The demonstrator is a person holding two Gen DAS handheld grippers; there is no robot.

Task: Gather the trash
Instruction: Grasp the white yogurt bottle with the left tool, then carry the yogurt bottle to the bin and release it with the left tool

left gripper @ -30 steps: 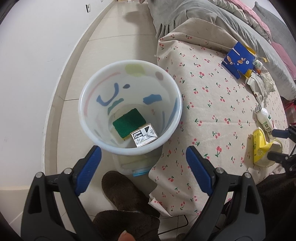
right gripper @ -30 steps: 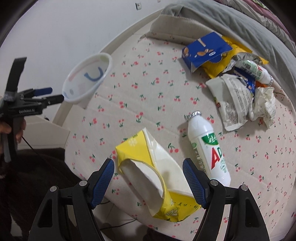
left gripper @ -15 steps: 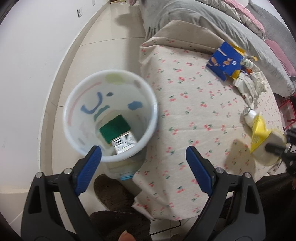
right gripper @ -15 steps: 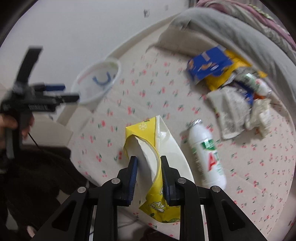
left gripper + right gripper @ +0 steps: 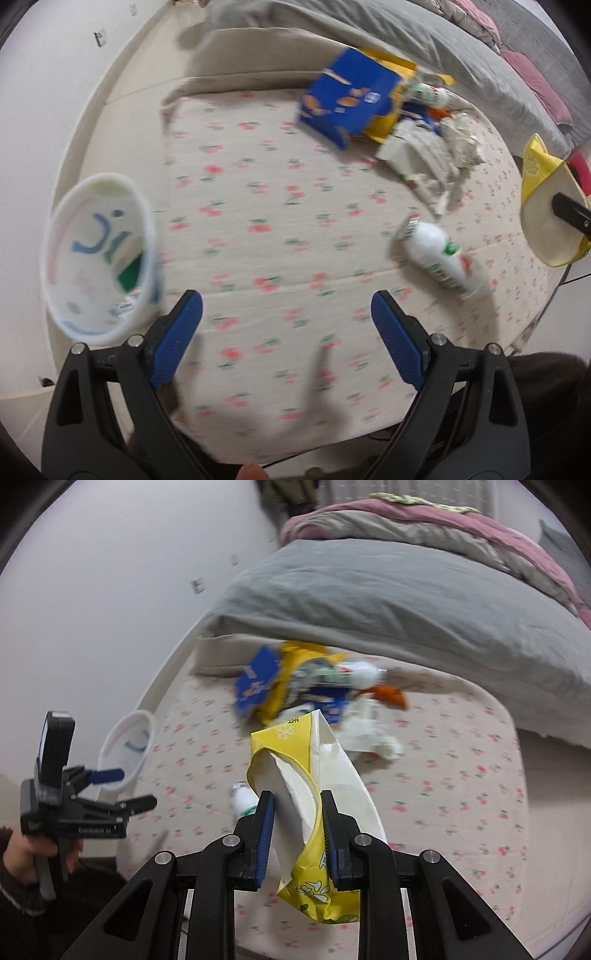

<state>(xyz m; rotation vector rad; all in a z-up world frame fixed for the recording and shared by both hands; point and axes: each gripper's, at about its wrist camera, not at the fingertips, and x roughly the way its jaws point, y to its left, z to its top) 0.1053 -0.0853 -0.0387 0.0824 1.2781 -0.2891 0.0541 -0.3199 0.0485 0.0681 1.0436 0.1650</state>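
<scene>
My right gripper (image 5: 297,808) is shut on a yellow and white wrapper (image 5: 325,794) and holds it lifted above the cherry-print cloth; the wrapper also shows at the right edge of the left wrist view (image 5: 546,206). My left gripper (image 5: 286,317) is open and empty over the cloth (image 5: 258,229). A white bin (image 5: 98,254) with a green sponge and a small box inside stands at its left, beside the table edge. A white bottle (image 5: 439,258) lies on the cloth at the right. A trash pile with a blue box (image 5: 347,99) lies at the back.
Grey bedding (image 5: 388,590) borders the far side of the cloth. A white wall (image 5: 33,110) and tiled floor lie left of the bin. In the right wrist view the left gripper (image 5: 110,790) is near the bin (image 5: 127,746).
My right gripper lifted the yellow wrapper off the cloth. My left gripper swung right, from over the bin to over the cloth, still open.
</scene>
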